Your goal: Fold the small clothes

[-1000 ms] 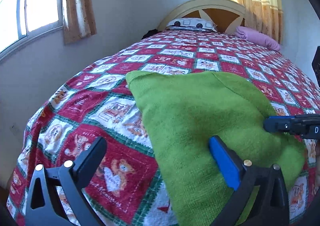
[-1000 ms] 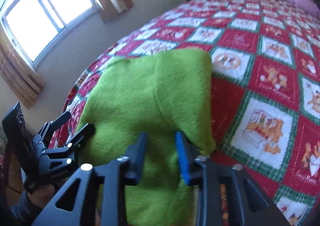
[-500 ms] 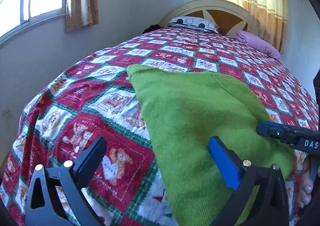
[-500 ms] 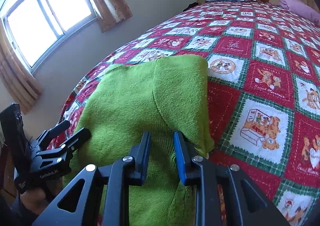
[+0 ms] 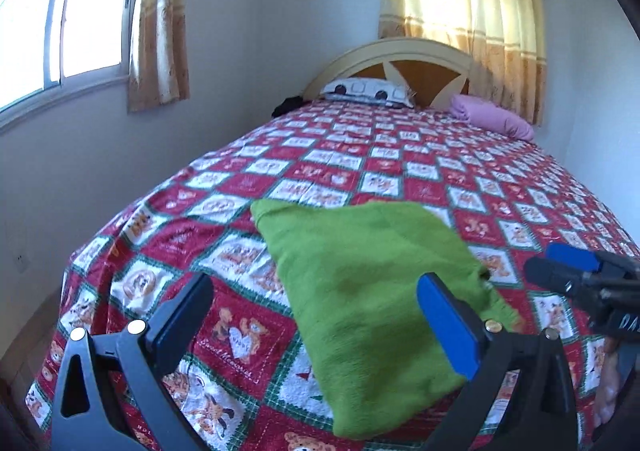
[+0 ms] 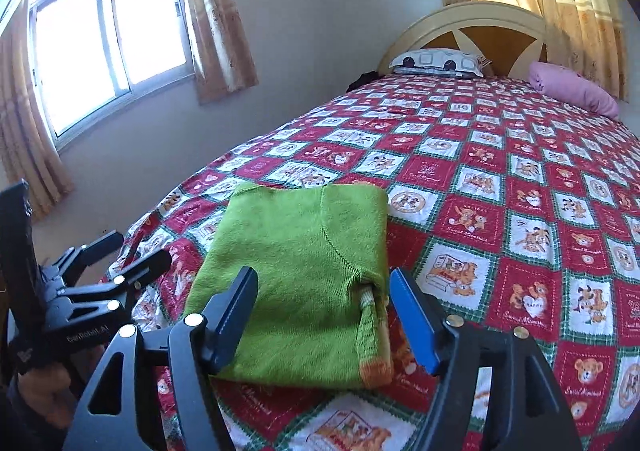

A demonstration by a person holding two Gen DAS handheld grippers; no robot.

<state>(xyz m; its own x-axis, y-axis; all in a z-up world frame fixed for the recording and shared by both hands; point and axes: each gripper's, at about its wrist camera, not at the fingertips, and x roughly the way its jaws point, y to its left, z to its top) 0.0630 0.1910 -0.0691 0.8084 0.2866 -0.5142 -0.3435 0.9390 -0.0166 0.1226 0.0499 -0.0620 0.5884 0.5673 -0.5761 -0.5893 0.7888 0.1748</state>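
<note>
A folded green knit garment (image 5: 372,291) lies flat on the red and white patchwork bedspread (image 5: 400,163) near the foot of the bed. It also shows in the right wrist view (image 6: 304,275), with an orange cuff at its near right corner. My left gripper (image 5: 316,315) is open and empty, raised over the garment's near left edge. My right gripper (image 6: 324,315) is open and empty, raised over the garment's near edge. Each gripper shows in the other's view: the right one (image 5: 576,271) at the right, the left one (image 6: 120,255) at the left.
A patterned pillow (image 5: 368,91) and a pink pillow (image 5: 492,117) lie at the headboard (image 5: 404,59). A dark item (image 5: 286,106) sits at the bed's far left corner. The wall with a window (image 6: 108,47) runs along the left side of the bed.
My right gripper has opened and let go of the green garment. Both grippers have lifted and pulled back from it. The garment now lies folded on the bed.
</note>
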